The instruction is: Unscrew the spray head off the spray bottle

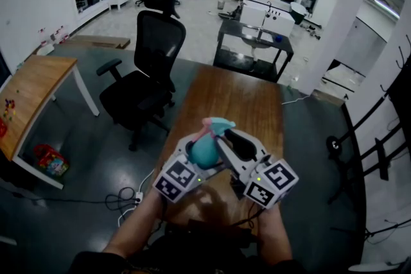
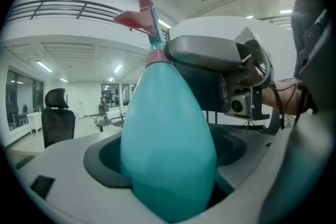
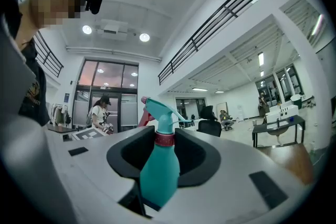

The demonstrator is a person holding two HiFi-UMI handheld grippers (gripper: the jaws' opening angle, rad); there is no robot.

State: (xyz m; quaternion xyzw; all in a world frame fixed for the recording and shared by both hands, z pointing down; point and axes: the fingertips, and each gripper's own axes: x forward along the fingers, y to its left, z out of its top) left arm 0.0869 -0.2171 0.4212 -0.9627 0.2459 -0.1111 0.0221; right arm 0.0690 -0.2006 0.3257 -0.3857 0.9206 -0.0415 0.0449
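A teal spray bottle (image 1: pixel 205 152) is held in the air over the wooden table (image 1: pixel 234 99), between both grippers. My left gripper (image 1: pixel 200 158) is shut on its fat body (image 2: pixel 168 149), which fills the left gripper view. The spray head (image 1: pixel 219 126) is teal with a red trigger (image 2: pixel 137 17) and a red collar (image 3: pixel 164 138). My right gripper (image 3: pixel 164 145) reaches in from the right, and its black pads (image 3: pixel 195 155) sit against both sides of that collar at the neck. The bottle's base is hidden between the left jaws.
A black office chair (image 1: pixel 151 67) stands left of the table's far end. A second wooden desk (image 1: pixel 35 86) is at far left with a red toy (image 1: pixel 50 160) under it. Cables (image 1: pixel 125 199) lie on the floor. A dark table (image 1: pixel 253 42) stands beyond.
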